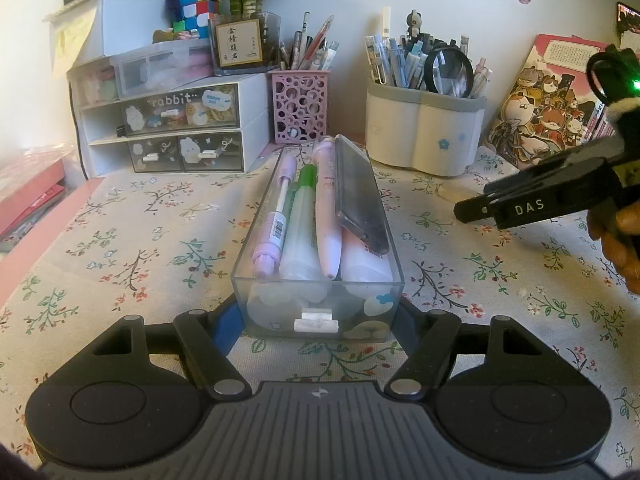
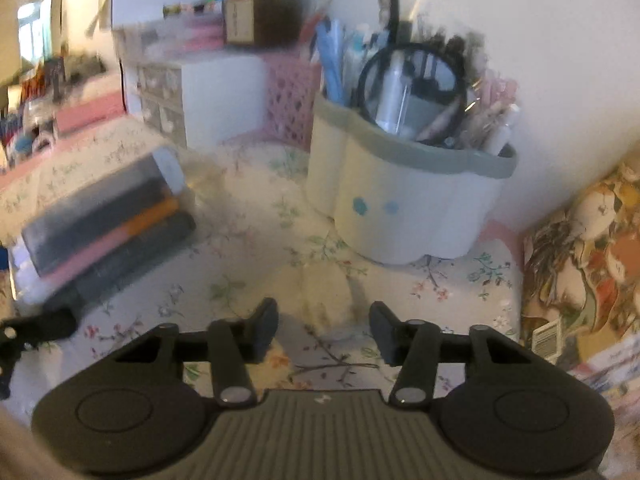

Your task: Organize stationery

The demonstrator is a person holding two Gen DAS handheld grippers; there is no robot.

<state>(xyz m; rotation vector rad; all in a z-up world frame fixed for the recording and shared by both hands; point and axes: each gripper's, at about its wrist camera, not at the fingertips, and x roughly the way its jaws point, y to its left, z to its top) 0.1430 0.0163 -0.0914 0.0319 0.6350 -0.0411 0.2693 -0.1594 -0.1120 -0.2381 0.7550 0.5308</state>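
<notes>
Clear glossy plastic drawer (image 1: 318,304), floral cloth (image 1: 120,240)

Clear drawer (image 1: 318,280) full of stationery, mid-counter
Lilac pen (image 1: 276,216), green-capped tube (image 1: 302,216), pink pen (image 1: 328,208) lie lengthwise; dark case (image 1: 360,192) leans on top

Soft, even light; left view sharp, right view motion-blurred, perhaps overexposed, both edges bowed by fisheye.
</notes>
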